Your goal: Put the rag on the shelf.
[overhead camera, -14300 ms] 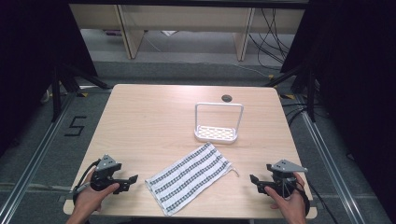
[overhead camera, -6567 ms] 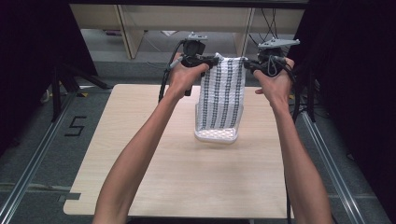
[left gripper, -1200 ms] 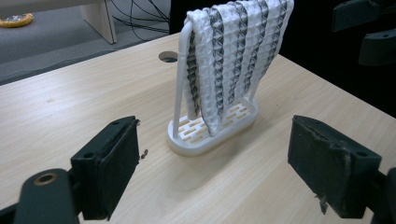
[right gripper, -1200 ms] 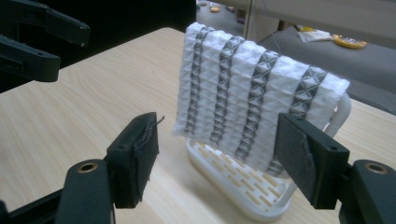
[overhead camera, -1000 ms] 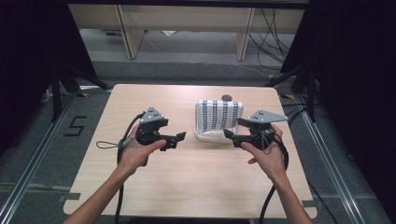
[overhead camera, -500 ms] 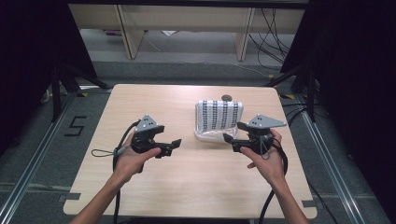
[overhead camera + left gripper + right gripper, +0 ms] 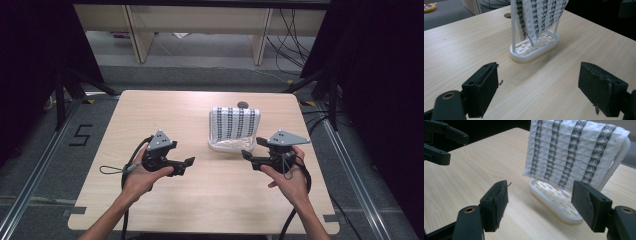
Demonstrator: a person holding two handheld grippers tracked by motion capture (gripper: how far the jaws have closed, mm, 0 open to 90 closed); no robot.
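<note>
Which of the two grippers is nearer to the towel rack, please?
The right gripper is nearer: its tips sit just in front of the white rack with the striped towel draped over it, while the left gripper hovers farther off.

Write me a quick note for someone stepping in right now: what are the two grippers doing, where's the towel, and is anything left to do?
Left gripper: open, holding nothing, above the table, left of the rack.
Right gripper: open, holding nothing, just in front of the rack's right end.
Towel: draped over the white rack's top bar, hanging down on both sides, near the table's far edge. In the left gripper view its lower corner reaches about to the slotted base.
Done: the towel is hung.
Left: probably nothing; perhaps check that it hangs evenly.
</note>
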